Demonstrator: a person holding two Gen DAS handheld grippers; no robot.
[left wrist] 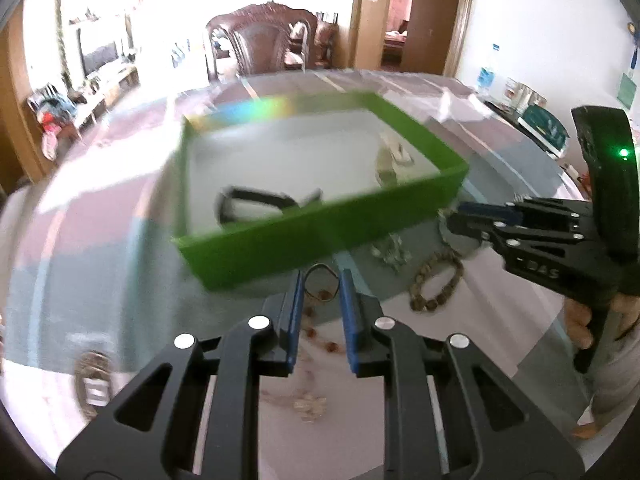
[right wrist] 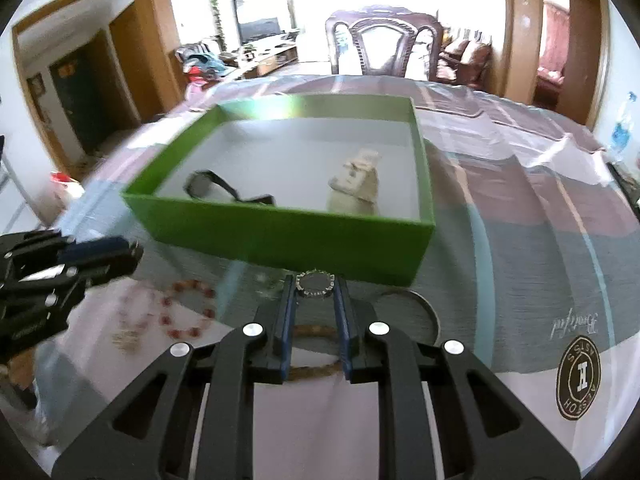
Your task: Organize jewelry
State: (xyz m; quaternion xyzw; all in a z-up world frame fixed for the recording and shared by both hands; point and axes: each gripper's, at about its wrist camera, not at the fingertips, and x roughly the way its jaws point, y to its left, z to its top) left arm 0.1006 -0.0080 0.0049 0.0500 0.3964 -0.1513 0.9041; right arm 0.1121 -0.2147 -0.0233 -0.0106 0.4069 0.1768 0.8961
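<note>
Your left gripper is clenched on a thin dark ring, nipped between the blue pads at the very fingertips. Ahead of those tips, and close, stands the green box, its near wall facing you. Inside it, a black strap-like piece lies ahead and to the left of the tips, and a pale cloth pouch sits further off to the right. Below and behind the fingertips, seen through the gap between the fingers, reddish beads lie on the tablecloth, with a small pale trinket nearer still to you. To the right of your left gripper a brown bead bracelet rests on the cloth, and beyond it your right gripper points in from the side.

From its own camera, your right gripper is grasping a round silvery piece with a toothed edge, held between the pads at the tips. The green box is just ahead of it too. A metal hoop lies on the cloth immediately right of the fingers, a brown cord-like band shows beneath the gap between them, and a red bead bracelet lies off to the left, near your left gripper.
</note>
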